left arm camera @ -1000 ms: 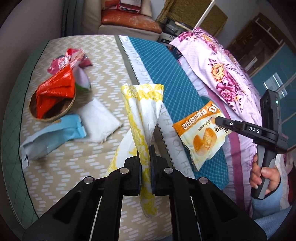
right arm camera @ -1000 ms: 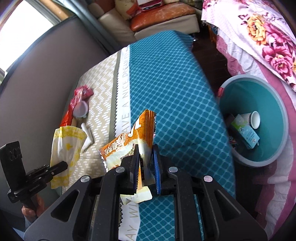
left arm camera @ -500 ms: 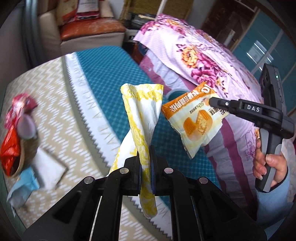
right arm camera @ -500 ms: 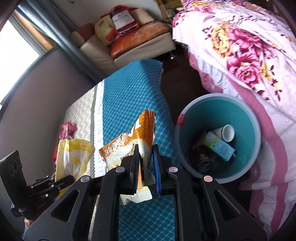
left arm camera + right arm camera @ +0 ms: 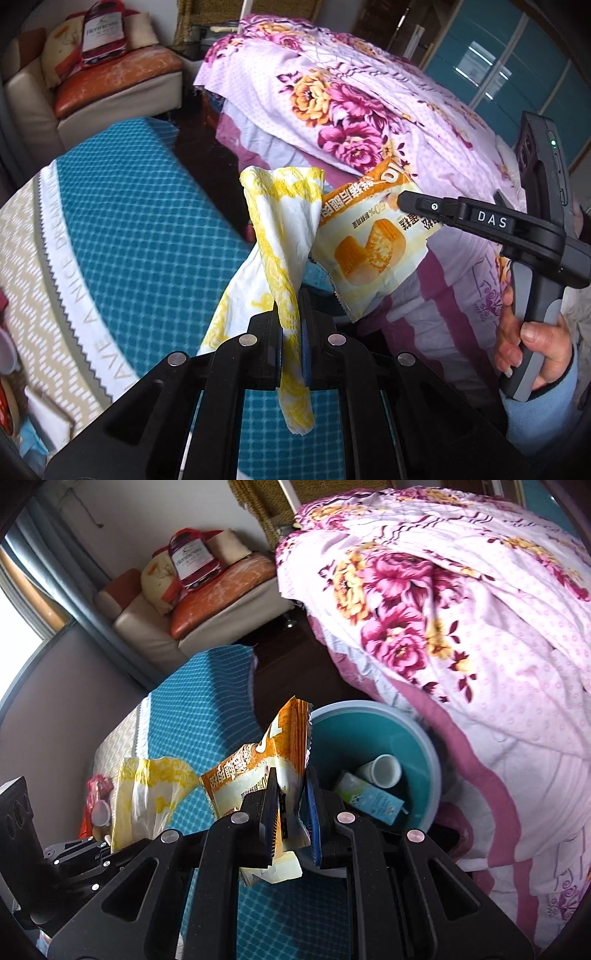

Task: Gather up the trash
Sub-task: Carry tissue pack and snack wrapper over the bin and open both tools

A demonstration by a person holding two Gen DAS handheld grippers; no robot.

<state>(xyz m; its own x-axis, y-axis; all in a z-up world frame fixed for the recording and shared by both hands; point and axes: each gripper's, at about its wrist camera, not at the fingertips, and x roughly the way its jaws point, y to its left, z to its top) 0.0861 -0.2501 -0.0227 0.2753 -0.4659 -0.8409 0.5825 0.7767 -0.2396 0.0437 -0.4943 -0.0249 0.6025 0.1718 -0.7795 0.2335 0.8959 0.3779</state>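
Observation:
My left gripper (image 5: pixel 291 306) is shut on a yellow-and-white paper wrapper (image 5: pixel 286 221), held upright over the teal tablecloth. My right gripper (image 5: pixel 291 779) is shut on an orange-and-white snack packet (image 5: pixel 258 764), held just left of a teal trash bin (image 5: pixel 432 775) on the floor. The bin holds a white cup (image 5: pixel 380 770) and a small light-green carton (image 5: pixel 369 797). In the left wrist view the right gripper (image 5: pixel 406 201) holds the snack packet (image 5: pixel 369 243) right beside the paper wrapper. In the right wrist view the paper wrapper (image 5: pixel 147 797) hangs at the left.
A table with a teal-and-beige cloth (image 5: pixel 129 229) lies below both grippers. A bed with a pink floral quilt (image 5: pixel 461 609) stands right of the bin. A sofa with cushions (image 5: pixel 207 602) stands at the back. More trash (image 5: pixel 96 801) lies at the table's far left.
Both grippers have swung right, away from the trash basket on the table toward the bed side. The teal bin has come closer under the right gripper. Both still hold their items.

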